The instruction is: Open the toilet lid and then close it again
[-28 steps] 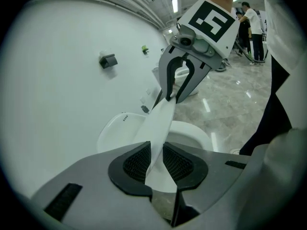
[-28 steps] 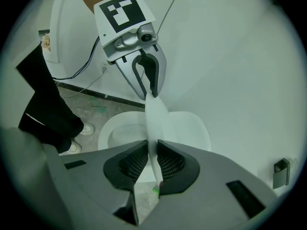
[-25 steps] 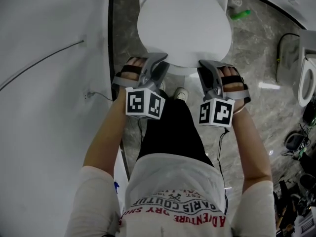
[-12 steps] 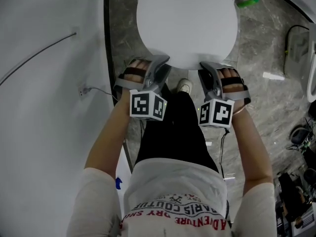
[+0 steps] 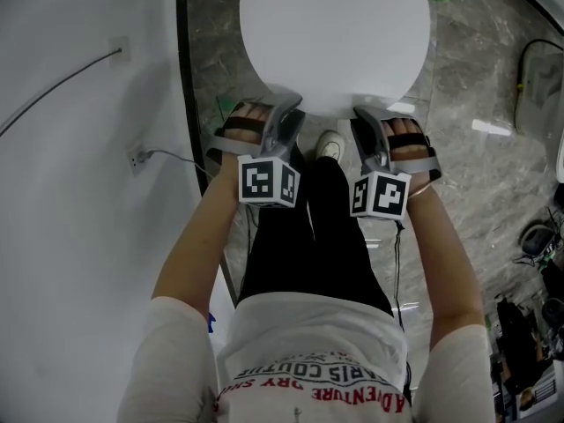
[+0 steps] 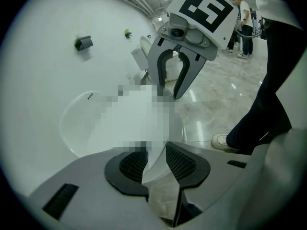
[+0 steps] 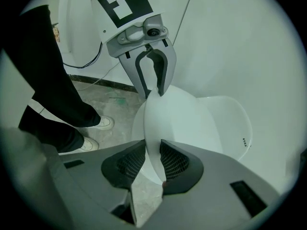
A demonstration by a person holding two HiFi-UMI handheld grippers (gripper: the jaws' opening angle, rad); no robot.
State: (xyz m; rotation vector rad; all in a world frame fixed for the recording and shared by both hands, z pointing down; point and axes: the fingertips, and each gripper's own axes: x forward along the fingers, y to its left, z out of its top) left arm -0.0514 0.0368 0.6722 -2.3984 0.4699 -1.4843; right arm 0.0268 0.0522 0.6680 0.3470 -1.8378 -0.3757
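Two grippers: my left gripper [image 6: 156, 164] and right gripper [image 7: 152, 164] both have jaws just opening, pads slack. The front rim of the one toilet lid [image 5: 335, 33] sits between each pair. They're side by side at the lid's near edge.

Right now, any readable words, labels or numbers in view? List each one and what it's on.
"PARIS COUTUR", on the shirt, upside down in the head view; the end of the word is unclear.
"ADVENTURE", same shirt, the line beside it.
Other shirt lines: cut off or too blurred to read.
Small dark marks on the toilet: too small to read.
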